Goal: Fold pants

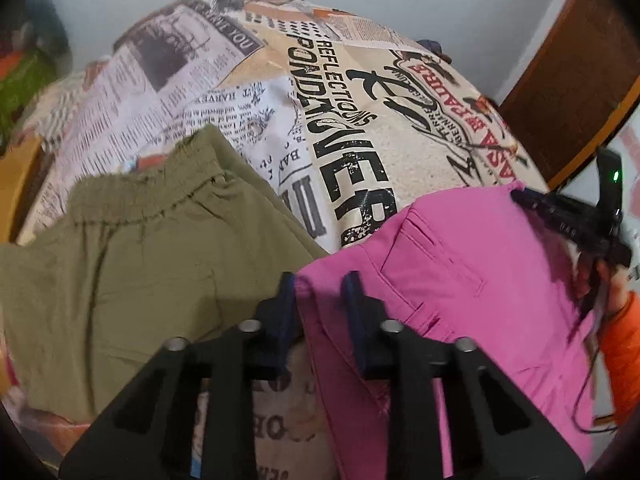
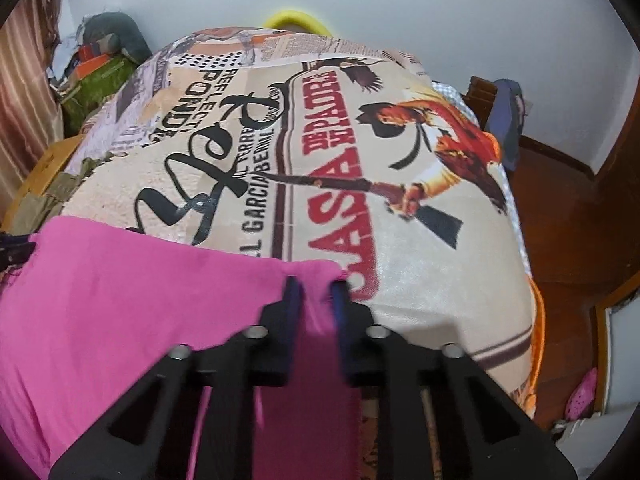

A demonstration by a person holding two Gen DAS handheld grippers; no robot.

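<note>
Pink pants [image 1: 472, 280] hang at the near edge of a bed covered by a printed blanket [image 1: 360, 92]. My left gripper [image 1: 320, 284] pinches the pants' left top corner between its blue pads. My right gripper [image 2: 316, 292] is shut on the pants' right top corner [image 2: 312, 276], and the pink cloth [image 2: 120, 304] stretches leftward from it. The right gripper also shows at the right edge of the left wrist view [image 1: 568, 216], at the pants' far corner.
Olive-green pants [image 1: 140, 248] lie on the bed left of the pink pair. The blanket [image 2: 400, 208] covers the bed beyond. A wooden floor [image 2: 560, 220] lies right of the bed, clutter [image 2: 96, 64] at its far left.
</note>
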